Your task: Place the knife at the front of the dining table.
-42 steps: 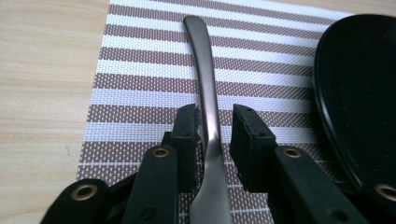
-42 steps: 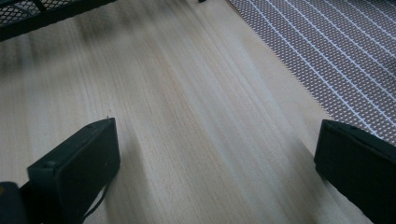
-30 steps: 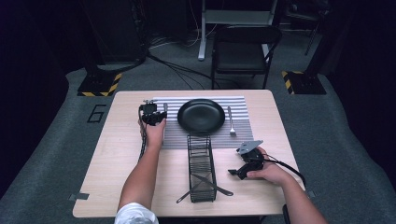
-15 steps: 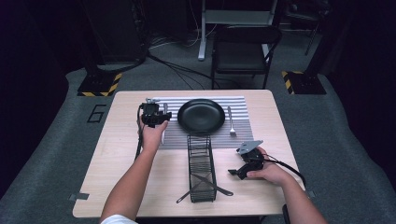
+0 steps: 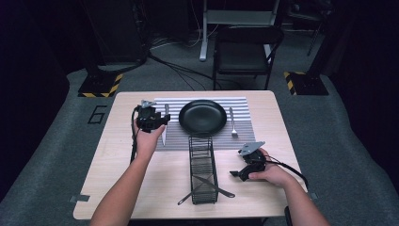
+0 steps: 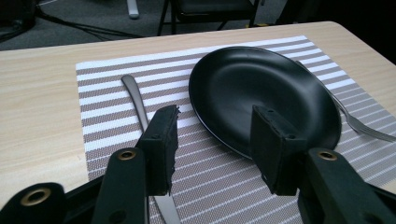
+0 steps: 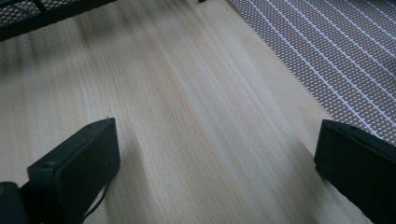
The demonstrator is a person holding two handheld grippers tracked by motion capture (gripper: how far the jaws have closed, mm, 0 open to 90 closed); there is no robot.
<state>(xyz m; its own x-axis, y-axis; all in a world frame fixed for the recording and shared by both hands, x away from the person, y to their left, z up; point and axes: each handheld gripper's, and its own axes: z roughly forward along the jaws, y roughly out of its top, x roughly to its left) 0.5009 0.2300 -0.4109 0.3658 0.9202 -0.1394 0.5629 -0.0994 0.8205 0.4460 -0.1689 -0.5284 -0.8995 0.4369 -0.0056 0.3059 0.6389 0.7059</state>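
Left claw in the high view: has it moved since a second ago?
Yes. The left claw has shifted toward the round black plate and lifted off the silver knife on the striped placemat; its jaws have just been opening, nothing between them.

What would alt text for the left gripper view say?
Two black jaws of the left gripper stand open, nothing between them, above a striped placemat. A knife lies beside a black plate; a fork lies beyond.

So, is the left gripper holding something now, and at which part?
Nothing is held. The left gripper has just been opening, with only air between its jaws. The knife lies on the mat below it.
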